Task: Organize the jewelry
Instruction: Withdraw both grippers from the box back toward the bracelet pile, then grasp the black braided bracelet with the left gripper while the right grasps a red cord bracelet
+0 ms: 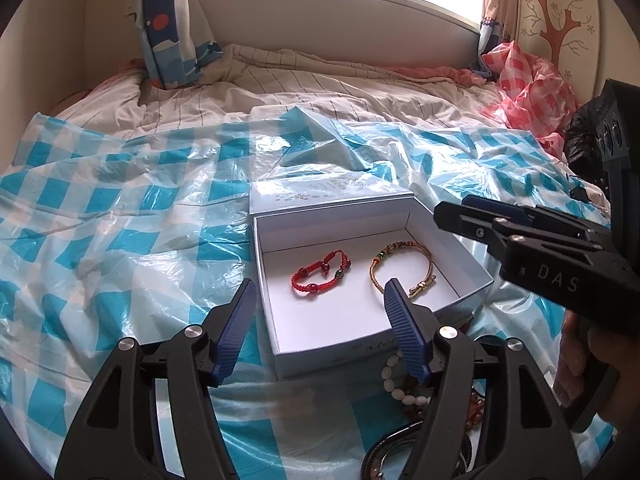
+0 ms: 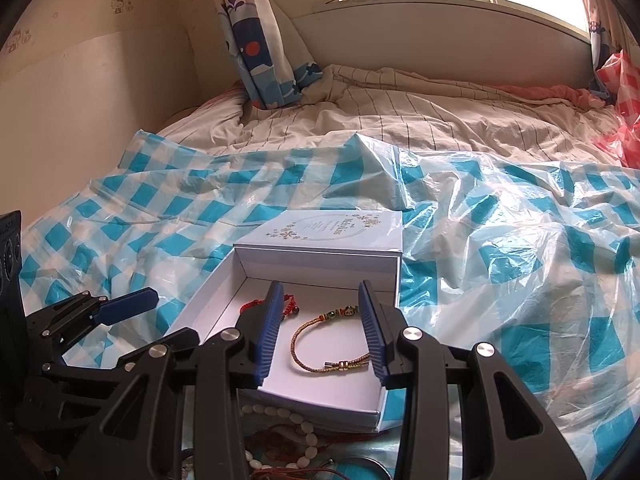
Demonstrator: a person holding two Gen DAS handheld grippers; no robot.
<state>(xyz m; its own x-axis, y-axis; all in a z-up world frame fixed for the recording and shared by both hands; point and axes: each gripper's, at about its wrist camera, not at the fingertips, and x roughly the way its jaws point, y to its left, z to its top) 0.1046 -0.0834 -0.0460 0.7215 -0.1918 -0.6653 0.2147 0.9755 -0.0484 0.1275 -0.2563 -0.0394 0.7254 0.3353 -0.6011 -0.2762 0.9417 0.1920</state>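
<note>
On the blue-checked plastic sheet (image 1: 120,216) spread over the bed, as seen from the left wrist, a shallow white box (image 1: 472,276) is set with its lid off. Two bracelets are laid on the box floor: a red cord bracelet (image 1: 320,276) toward the left and a gold braided bracelet (image 1: 400,270) toward the right, apart from each other. The box's pale blue lid (image 1: 320,194) is seen just behind the box, touching its far wall. The left gripper (image 1: 320,300) is held over the near left part of the box with its blue-padded fingers spread wide and nothing between them. A strand of white beads (image 1: 394,380) is seen just in front of the box, beside darker jewelry that is partly hidden by the gripper. The right gripper (image 1: 472,210) is seen from the side at the right edge, above the box's right corner; from this angle it cannot be told how far it is parted.

From the right wrist, the right gripper (image 2: 320,322) is held over the near end of the box (image 2: 208,312), its fingers spread and nothing pinched. The gold braided bracelet (image 2: 320,344) is framed between them on the box floor, and the red cord bracelet (image 2: 288,306) is partly hidden behind the left finger. The lid (image 2: 320,230) is seen behind the box. The white beads (image 2: 280,414) are heaped with reddish cords just in front of the box. The left gripper (image 2: 148,298) is seen at the left edge, only one blue pad being visible.
</note>
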